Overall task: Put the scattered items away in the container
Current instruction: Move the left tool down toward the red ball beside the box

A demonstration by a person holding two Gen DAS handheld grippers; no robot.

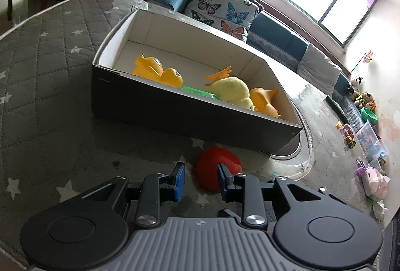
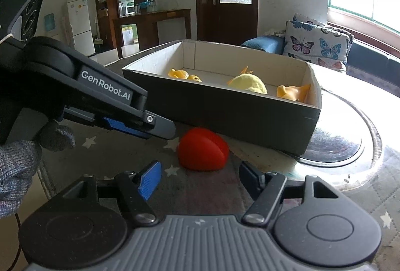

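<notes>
Done: in the box (image 1: 175, 118) I count two orange rubber ducks (image 1: 157, 71), a yellow plush toy (image 1: 232, 91) and a green item (image 1: 197, 92).
Left: one red toy (image 2: 202, 152) lies on the starred cloth (image 1: 50, 96), just in front of the box's near wall.
Left gripper (image 1: 201, 181): spread, empty, the red toy just beyond its tips.
Right gripper (image 2: 200, 177): spread, empty, short of the toy.
In the way: I judge the box's near wall the one obstacle; my two tools also crowd each other.
Around: butterfly cushions (image 1: 222, 8), floor clutter.

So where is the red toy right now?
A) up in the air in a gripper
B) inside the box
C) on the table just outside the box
C: the red toy lies on the star-patterned cloth in front of the box, with no gripper closed on it.
</notes>
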